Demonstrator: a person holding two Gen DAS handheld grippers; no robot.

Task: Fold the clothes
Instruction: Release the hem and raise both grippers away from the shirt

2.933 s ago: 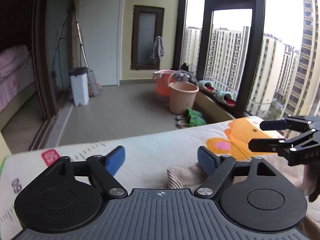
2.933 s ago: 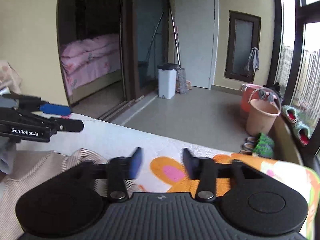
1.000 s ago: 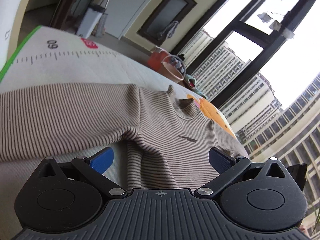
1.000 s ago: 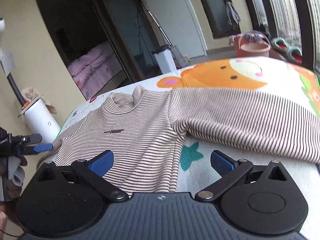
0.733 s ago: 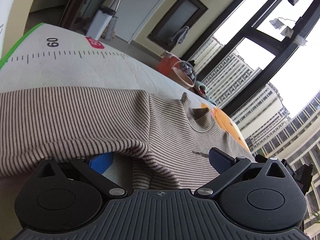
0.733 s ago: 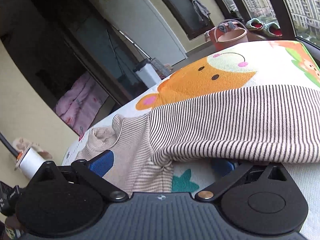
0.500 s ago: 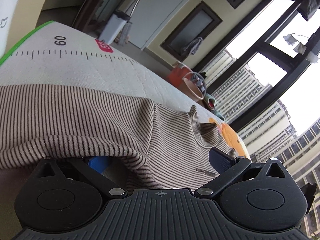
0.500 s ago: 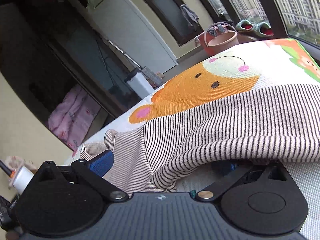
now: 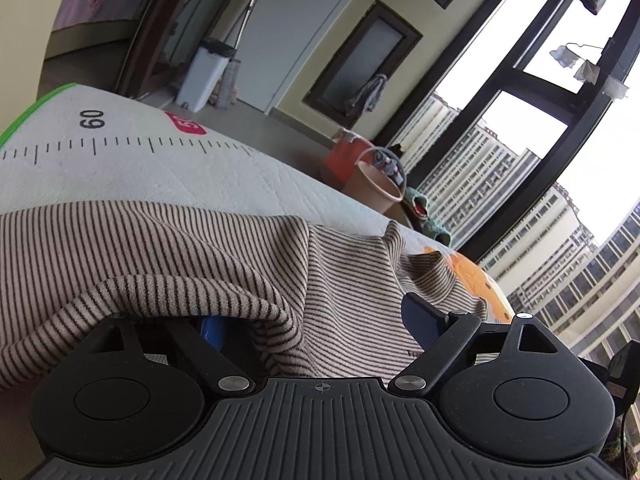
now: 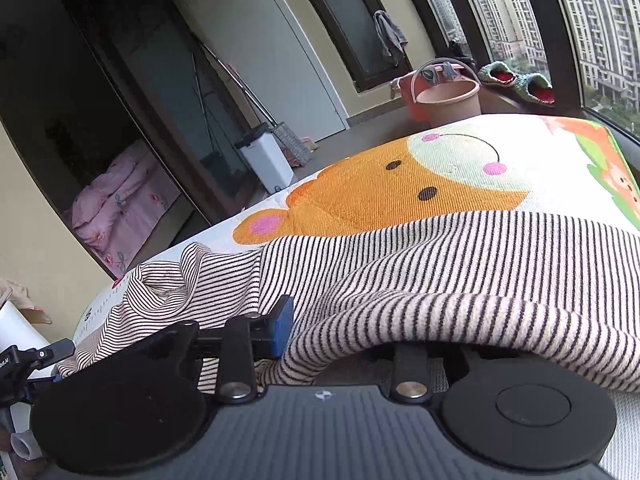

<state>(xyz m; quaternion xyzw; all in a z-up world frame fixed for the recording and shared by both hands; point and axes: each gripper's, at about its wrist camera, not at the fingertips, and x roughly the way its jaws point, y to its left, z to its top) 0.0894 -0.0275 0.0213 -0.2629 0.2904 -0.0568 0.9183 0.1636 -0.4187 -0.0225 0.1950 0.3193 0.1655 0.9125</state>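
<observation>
Low over the printed play mat [image 9: 168, 176], the left gripper [image 9: 316, 320] has its jaws spread wide, one blue finger tucked under the raised edge of the striped shirt's sleeve [image 9: 160, 264], the other finger resting bare over the shirt's body — nothing is pinched between them. The striped shirt [image 9: 352, 292] lies spread on the mat straight ahead, collar pointing away. The right gripper [image 10: 340, 332] sits at the opposite sleeve [image 10: 460, 272]; its left finger shows close to the centre beside the fold, its right finger is buried under the cloth, so whether it has closed on the sleeve cannot be told. Beyond the mat stand a bucket [image 10: 448, 102] and a white bin [image 10: 266, 160].
</observation>
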